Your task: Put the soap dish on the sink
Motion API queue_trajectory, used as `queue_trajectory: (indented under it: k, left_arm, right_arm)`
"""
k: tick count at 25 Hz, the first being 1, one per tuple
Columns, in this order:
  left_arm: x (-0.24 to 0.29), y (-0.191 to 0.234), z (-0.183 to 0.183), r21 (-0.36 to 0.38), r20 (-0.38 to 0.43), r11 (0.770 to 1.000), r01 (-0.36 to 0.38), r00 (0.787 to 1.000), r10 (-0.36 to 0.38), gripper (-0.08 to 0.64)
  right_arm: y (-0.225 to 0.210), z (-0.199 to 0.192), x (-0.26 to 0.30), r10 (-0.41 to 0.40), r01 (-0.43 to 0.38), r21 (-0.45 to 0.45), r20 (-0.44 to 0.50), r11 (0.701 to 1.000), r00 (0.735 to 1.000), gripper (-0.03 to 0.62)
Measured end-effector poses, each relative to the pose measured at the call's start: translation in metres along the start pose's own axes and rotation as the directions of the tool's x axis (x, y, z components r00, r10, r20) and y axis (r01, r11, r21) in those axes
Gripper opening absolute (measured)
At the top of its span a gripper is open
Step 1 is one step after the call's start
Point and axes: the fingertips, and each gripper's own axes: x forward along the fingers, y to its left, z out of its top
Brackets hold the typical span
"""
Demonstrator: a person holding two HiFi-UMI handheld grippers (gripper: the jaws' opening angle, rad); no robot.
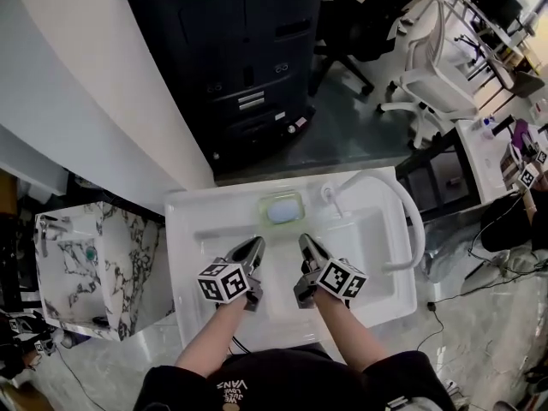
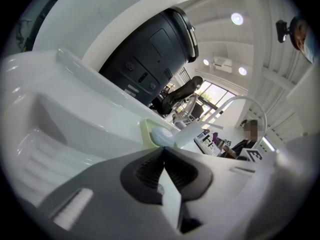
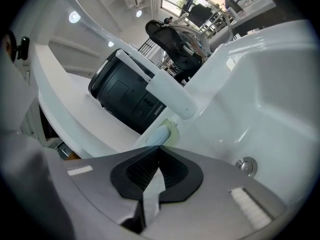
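A pale green soap dish (image 1: pixel 282 207) holding a bluish-white soap bar rests on the back ledge of the white sink (image 1: pixel 190 229), left of the faucet. It also shows past the jaw tips in the left gripper view (image 2: pixel 159 135) and the right gripper view (image 3: pixel 164 134). My left gripper (image 1: pixel 259 243) hovers over the basin, just in front of the dish, shut with nothing between its pads. My right gripper (image 1: pixel 305 241) is beside it, also shut and empty. Neither touches the dish.
A white faucet (image 1: pixel 329 197) with a curved hose (image 1: pixel 414 221) stands at the sink's back right. The drain (image 3: pixel 245 165) lies in the basin. A black cabinet (image 1: pixel 244 67) stands behind the sink, a marbled box (image 1: pixel 98 264) at left, office chairs (image 1: pixel 428 75) at far right.
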Motion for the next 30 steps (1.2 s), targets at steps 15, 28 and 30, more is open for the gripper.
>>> queue_trajectory:
  k: [15,28,30]
  left_arm:
    - [-0.057,-0.022,-0.019,0.054,-0.101,0.987,0.152,0.984,-0.146,0.052]
    - [-0.101,-0.044,-0.027,0.096,-0.149,0.962,0.257,0.959,-0.241,0.052]
    - [-0.106,-0.049,-0.029,0.102,-0.154,0.957,0.27,0.955,-0.253,0.052]
  right_arm:
    - [0.04,-0.041,-0.055,-0.035,0.032,0.028,0.135,0.999,0.99,0.003]
    - [0.065,-0.065,-0.103,-0.074,0.072,0.017,0.249,0.997,0.966,0.003]
    - [0.067,-0.068,-0.11,-0.082,0.081,0.012,0.25,0.997,0.965,0.003]
